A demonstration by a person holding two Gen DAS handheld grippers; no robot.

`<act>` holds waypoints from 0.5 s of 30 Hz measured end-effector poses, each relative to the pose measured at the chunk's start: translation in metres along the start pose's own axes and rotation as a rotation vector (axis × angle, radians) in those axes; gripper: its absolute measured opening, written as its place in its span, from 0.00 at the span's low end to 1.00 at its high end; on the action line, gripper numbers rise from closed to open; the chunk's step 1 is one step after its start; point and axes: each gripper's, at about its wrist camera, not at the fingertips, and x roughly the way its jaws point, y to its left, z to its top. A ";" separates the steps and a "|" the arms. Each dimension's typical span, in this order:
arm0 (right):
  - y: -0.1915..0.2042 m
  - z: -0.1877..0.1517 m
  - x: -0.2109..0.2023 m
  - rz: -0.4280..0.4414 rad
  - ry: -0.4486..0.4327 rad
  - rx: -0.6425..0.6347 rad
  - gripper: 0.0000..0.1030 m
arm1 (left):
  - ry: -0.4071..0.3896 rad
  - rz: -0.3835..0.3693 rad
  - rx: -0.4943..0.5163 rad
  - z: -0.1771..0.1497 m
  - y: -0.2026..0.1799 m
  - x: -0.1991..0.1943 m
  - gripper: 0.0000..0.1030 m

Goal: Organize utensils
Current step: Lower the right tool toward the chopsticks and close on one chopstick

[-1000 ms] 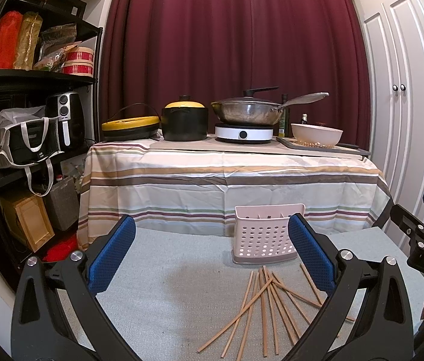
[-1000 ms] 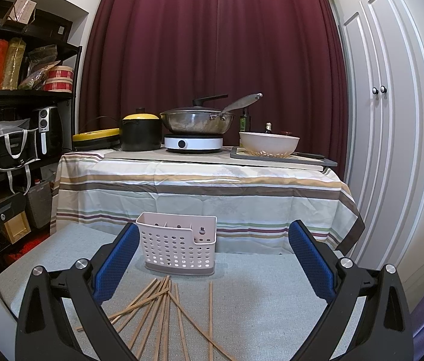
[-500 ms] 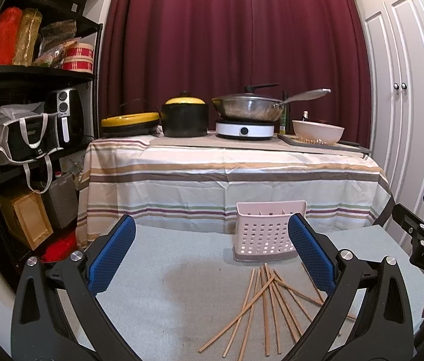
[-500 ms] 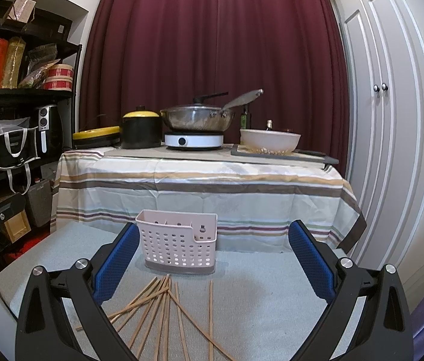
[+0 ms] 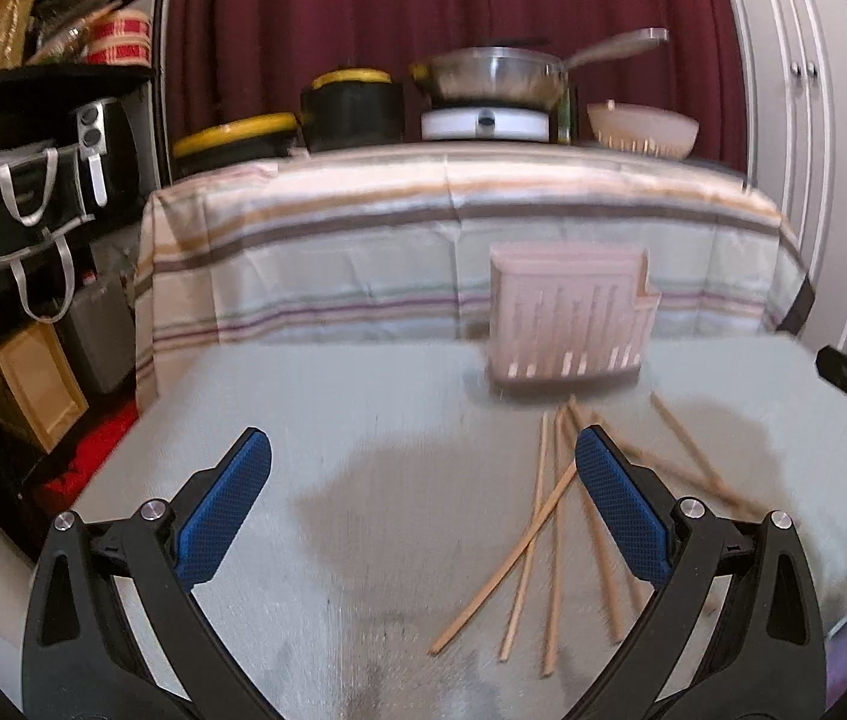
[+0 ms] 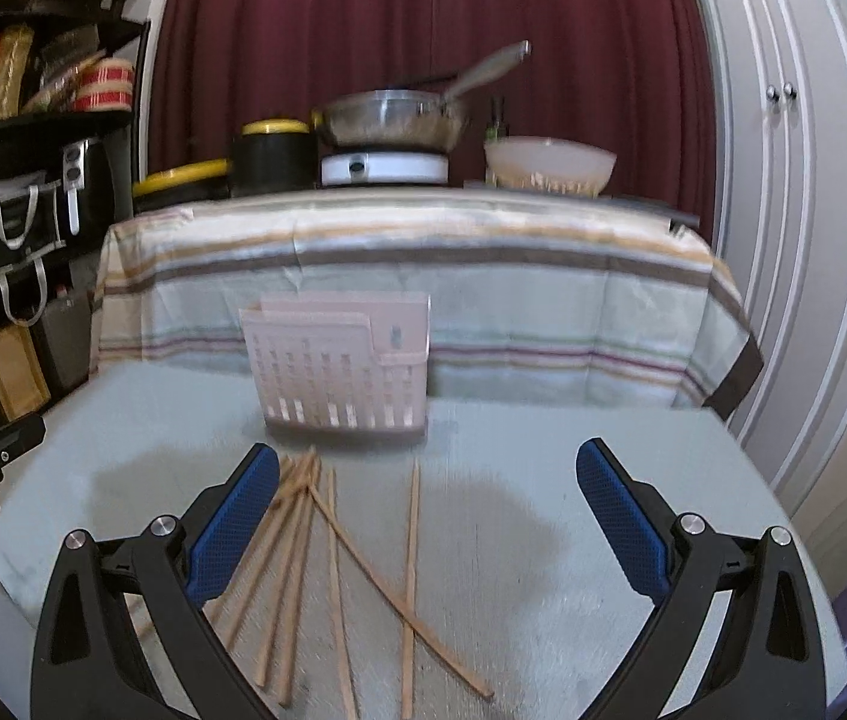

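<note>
Several wooden chopsticks (image 5: 555, 516) lie scattered on the grey mat (image 5: 333, 420), just in front of a pink perforated utensil basket (image 5: 567, 318). My left gripper (image 5: 423, 498) is open and empty above the mat, to the left of the chopsticks. In the right wrist view the chopsticks (image 6: 327, 546) lie under and between the fingers, with the basket (image 6: 339, 366) behind them. My right gripper (image 6: 423, 510) is open and empty above them. Both views are motion-blurred.
Behind the mat stands a table with a striped cloth (image 5: 459, 222) carrying a black pot (image 5: 351, 108), a wok on a cooker (image 5: 489, 84) and a white bowl (image 5: 642, 129). A black shelf (image 5: 33, 180) with bags is at left. White cupboard doors (image 6: 795, 210) are at right.
Both grippers have tilted downward and moved forward toward the mat. The chopsticks and basket now sit higher and larger in both views. Jaws remain open.
</note>
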 end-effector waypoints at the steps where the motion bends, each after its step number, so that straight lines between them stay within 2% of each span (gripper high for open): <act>1: -0.001 -0.007 0.006 -0.004 0.018 -0.003 0.94 | 0.022 -0.001 0.005 -0.009 0.001 0.008 0.96; 7: -0.008 -0.037 0.030 0.000 0.110 0.001 0.94 | 0.131 -0.033 0.020 -0.054 0.008 0.044 0.95; 9: -0.006 -0.044 0.037 0.002 0.132 0.001 0.94 | 0.156 -0.043 0.032 -0.066 0.008 0.051 0.90; 11: -0.005 -0.048 0.042 0.005 0.148 -0.001 0.94 | 0.178 -0.056 0.042 -0.075 0.007 0.056 0.79; 15: -0.001 -0.052 0.048 0.019 0.161 -0.003 0.94 | 0.205 -0.081 0.057 -0.088 0.006 0.065 0.72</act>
